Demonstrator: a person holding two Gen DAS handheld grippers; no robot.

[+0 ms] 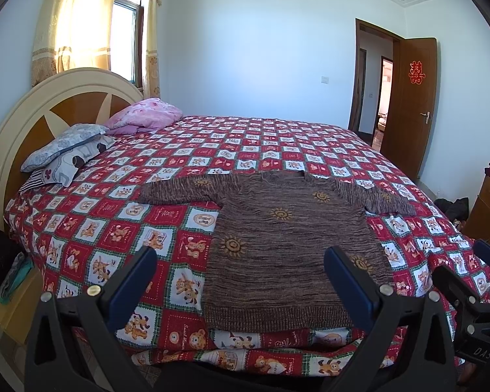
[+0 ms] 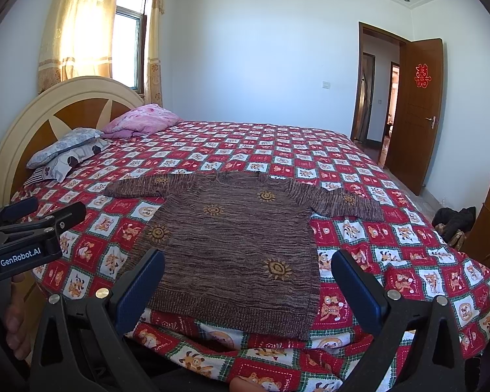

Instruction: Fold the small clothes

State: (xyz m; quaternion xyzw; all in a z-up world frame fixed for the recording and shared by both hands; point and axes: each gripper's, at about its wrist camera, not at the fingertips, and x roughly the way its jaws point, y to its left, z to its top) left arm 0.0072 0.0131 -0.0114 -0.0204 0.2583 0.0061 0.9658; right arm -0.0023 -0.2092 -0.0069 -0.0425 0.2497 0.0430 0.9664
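The brown sweater (image 1: 287, 245) lay flat, sleeves spread, mid-frame on the bed (image 1: 114, 228), ready for folding; the left claw (image 1: 241, 281) and the right claw (image 2: 248, 284) gaped empty.

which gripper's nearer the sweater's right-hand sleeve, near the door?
Right. The right gripper hovers over the hem of the brown sweater, toward that sleeve; the left gripper hangs farther left over the hem.

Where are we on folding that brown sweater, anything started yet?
Done: the brown sweater lies flat on the bed, both sleeves spread out, hem toward the bed's near edge. In hand: nothing; the left gripper and right gripper hover before the hem, jaws wide open, apart from the fabric. Left: every fold, sleeves and body, so the job is at its start.
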